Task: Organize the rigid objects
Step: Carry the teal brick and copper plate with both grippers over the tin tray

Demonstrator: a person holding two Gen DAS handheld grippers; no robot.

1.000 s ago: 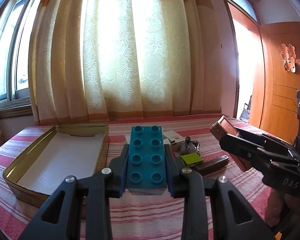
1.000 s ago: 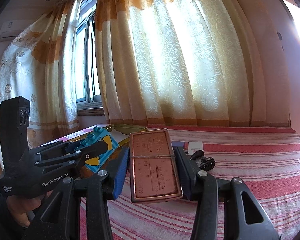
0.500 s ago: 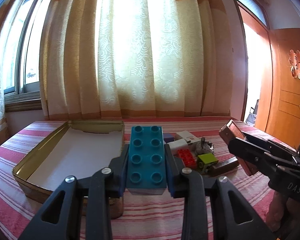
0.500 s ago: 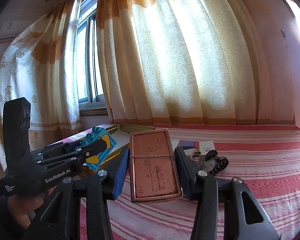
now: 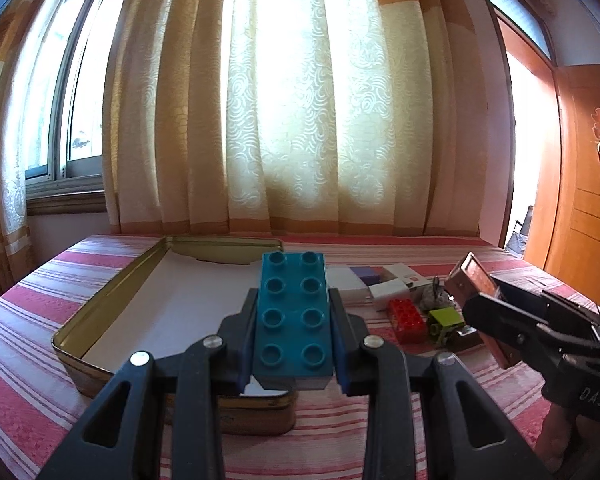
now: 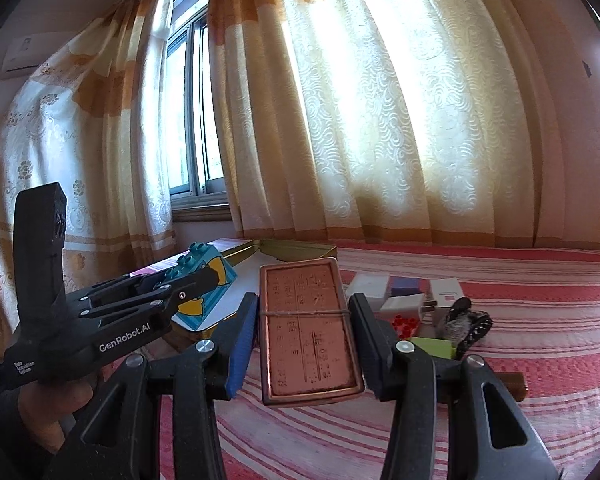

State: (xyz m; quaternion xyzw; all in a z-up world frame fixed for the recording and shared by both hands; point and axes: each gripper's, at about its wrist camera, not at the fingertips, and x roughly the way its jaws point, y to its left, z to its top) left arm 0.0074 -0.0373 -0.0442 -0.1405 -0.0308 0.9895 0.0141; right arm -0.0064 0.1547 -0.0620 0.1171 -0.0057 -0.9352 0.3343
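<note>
Teal brick (image 5: 293, 316) in left claw (image 5: 293, 340)

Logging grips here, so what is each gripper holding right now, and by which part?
Left gripper clamps the teal building brick by its long sides. Right gripper clamps the copper-coloured metal case by its long edges.

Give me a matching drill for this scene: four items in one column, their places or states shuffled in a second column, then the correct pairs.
Items
1. teal brick
2. copper lighter
3. gold tin
4. red brick

Places or states
A. lying on the striped cloth among the loose pieces
B. clamped in the right gripper
C. open, with a white bottom and nothing in it
D. clamped in the left gripper

Pairs: 1-D, 2-B, 3-C, 4-A
</note>
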